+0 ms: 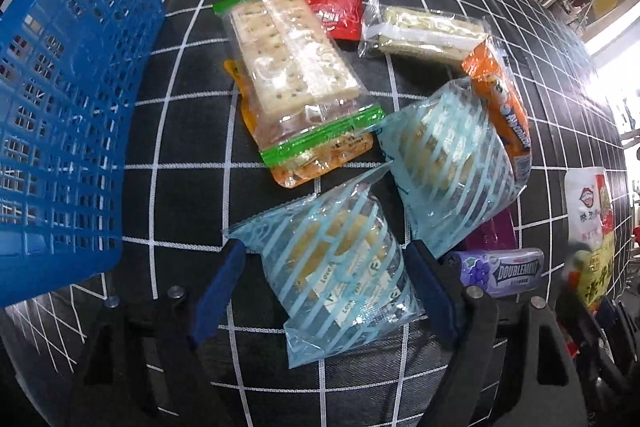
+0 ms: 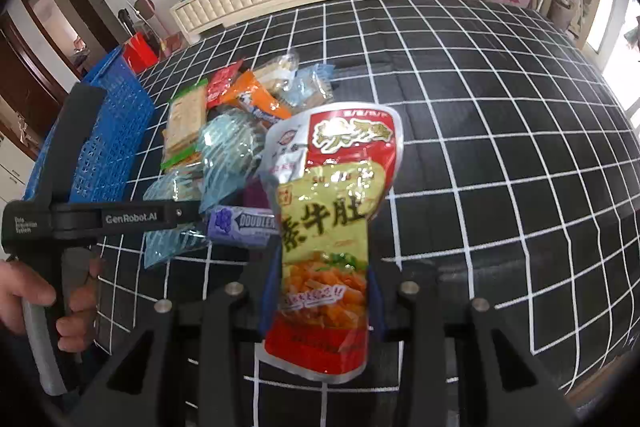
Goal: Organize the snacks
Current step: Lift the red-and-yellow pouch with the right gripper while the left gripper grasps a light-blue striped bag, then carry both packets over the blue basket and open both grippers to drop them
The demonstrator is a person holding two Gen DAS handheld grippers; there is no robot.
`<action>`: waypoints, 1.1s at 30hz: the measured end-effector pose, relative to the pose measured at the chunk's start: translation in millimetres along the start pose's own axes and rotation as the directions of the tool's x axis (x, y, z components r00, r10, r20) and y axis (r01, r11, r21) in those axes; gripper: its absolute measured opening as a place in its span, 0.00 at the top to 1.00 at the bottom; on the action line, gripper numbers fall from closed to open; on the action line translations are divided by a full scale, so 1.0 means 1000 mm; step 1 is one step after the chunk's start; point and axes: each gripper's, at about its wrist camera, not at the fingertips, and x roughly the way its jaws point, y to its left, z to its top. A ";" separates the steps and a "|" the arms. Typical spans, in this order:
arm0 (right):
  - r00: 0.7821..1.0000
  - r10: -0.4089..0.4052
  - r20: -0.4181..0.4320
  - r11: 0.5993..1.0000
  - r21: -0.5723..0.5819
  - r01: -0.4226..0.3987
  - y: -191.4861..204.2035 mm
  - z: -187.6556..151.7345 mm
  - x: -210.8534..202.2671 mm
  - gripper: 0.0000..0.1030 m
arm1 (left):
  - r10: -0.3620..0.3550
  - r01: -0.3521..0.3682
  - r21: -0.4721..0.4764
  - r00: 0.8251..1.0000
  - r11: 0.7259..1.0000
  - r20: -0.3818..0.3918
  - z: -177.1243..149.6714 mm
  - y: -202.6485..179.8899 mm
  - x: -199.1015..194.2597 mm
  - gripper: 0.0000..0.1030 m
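1. Gripping a red, white and yellow pouch [image 2: 328, 235] printed with large Chinese characters, the right gripper [image 2: 320, 303] has its blue pads pressed on both sides of the pouch's lower half; the pack stands upright above the checked cloth [image 2: 500, 147].
2. Beside it, at the left edge of the right wrist view, a hand [image 2: 36, 299] holds the left tool, whose black arm reads "GenRobot.AI" and, in smaller print, "Data Acquisition System".
3. From the left wrist view, the left gripper [image 1: 320, 287] stands with jaws apart on either side of a blue-striped clear cracker pack [image 1: 340, 279]; whether the pads touch the wrapper is hard to tell. Small words on the inner wrappers are partly legible as "Love".
4. Just right of that lies a purple "DOUBLEMINT" packet [image 1: 504, 271], its left end hidden behind the right finger [image 1: 432, 291].
5. Farther on, a second striped pack [image 1: 452, 167] leans against an orange packet [image 1: 504, 107] whose blue label is too skewed to read.
6. Left of these, a green-edged clear bag of crackers [image 1: 296, 67] lies over an orange pouch [image 1: 316, 163], mostly hidden.
7. Farthest sit a red packet [image 1: 340, 3] and a clear-wrapped pale bar [image 1: 424, 31]; their printing is unreadable.
8. At the left stands a blue basket [image 1: 68, 107], cut off by the frame.
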 end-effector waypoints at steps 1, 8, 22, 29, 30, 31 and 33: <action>1.000 -0.004 0.001 1.000 -0.001 0.004 0.000 0.000 -0.001 0.59 | -0.017 0.017 -0.001 1.000 1.000 -0.009 -0.001 0.000 0.003 0.32; 1.000 -0.011 0.025 1.000 -0.008 0.012 0.012 0.000 -0.020 0.59 | -0.098 0.097 0.032 0.995 0.995 0.019 -0.018 0.002 -0.001 0.43; 0.992 0.005 0.130 0.996 -0.092 0.007 0.084 0.011 -0.077 0.59 | -0.207 0.179 0.135 0.947 0.975 0.245 -0.053 0.017 -0.115 0.44; 0.985 0.044 0.169 0.987 -0.158 -0.017 0.136 0.021 -0.084 0.59 | -0.195 0.146 0.159 0.914 0.976 0.357 -0.065 0.063 -0.172 0.44; 0.983 0.048 0.177 0.985 -0.173 -0.017 0.146 0.022 -0.084 0.59 | -0.191 0.142 0.155 0.910 0.978 0.367 -0.065 0.074 -0.178 0.44; 0.982 0.051 0.183 0.983 -0.184 -0.017 0.153 0.024 -0.085 0.59 | -0.186 0.137 0.153 0.908 0.979 0.375 -0.068 0.085 -0.186 0.44; 0.979 0.066 0.193 0.979 -0.201 -0.026 0.168 0.029 -0.086 0.59 | -0.167 0.115 0.150 0.903 0.982 0.395 -0.067 0.101 -0.193 0.44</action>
